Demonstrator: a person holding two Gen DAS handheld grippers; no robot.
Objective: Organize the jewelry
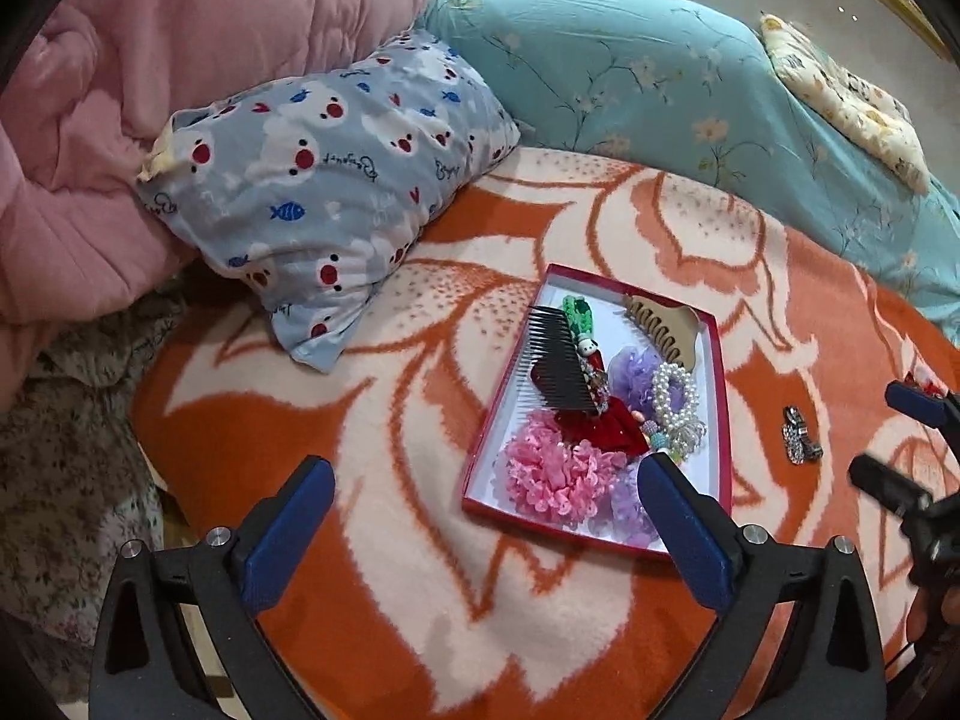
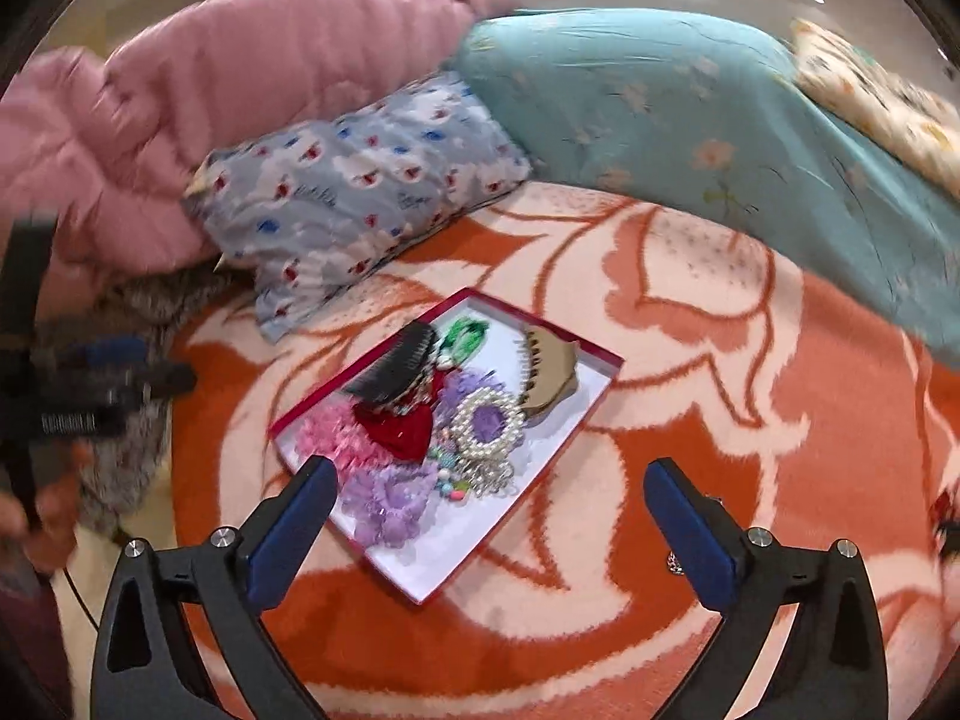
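Observation:
A red-rimmed shallow box (image 1: 724, 420) (image 2: 543, 471) lies on the orange and cream blanket. It holds a black comb (image 1: 555, 360), a tan claw clip (image 1: 666, 327), a pearl bracelet (image 1: 675, 393) (image 2: 489, 420), a pink flower scrunchie (image 1: 555, 474), purple scrunchies (image 2: 390, 504) and a red bow (image 2: 402, 429). A silver rhinestone piece (image 1: 798, 435) lies on the blanket right of the box. My left gripper (image 1: 486, 531) is open and empty, just short of the box's near edge. My right gripper (image 2: 489, 531) is open and empty, above the box's near corner.
A blue patterned pillow (image 1: 324, 180) (image 2: 360, 180) lies behind the box, with a pink quilt (image 1: 180, 60) to its left and a teal floral duvet (image 1: 690, 72) at the back right. The right gripper shows at the right edge of the left wrist view (image 1: 918, 408).

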